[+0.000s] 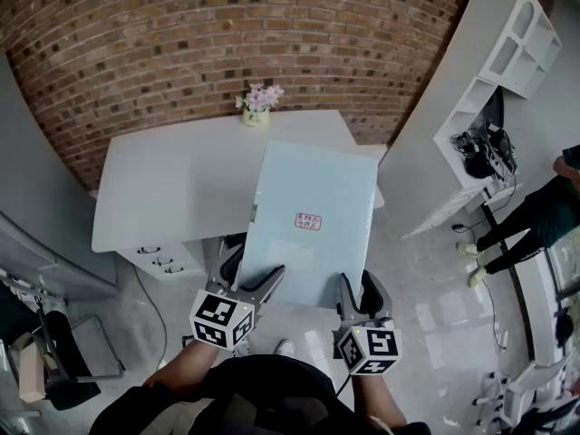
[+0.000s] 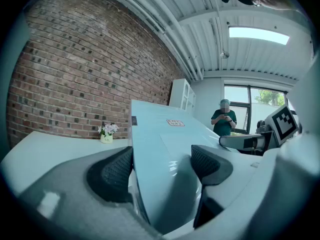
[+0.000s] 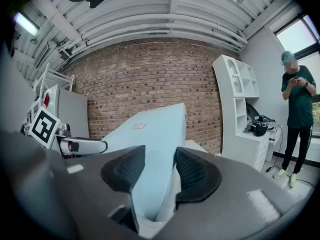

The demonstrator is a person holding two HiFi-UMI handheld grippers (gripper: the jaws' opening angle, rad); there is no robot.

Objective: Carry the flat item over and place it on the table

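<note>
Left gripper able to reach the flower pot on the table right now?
Probably not: the left gripper is clamped on the pale blue panel, and the flower pot stands at the table's far edge.

Left claw (image 2: 161,169) clamps the pale blue panel (image 2: 165,134).

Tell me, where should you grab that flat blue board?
Probably by its near edge, coming from the person's side, one gripper near each corner. The blue board is wide and flat, so only an edge fits between jaws; the left gripper and right gripper hold it so.
</note>
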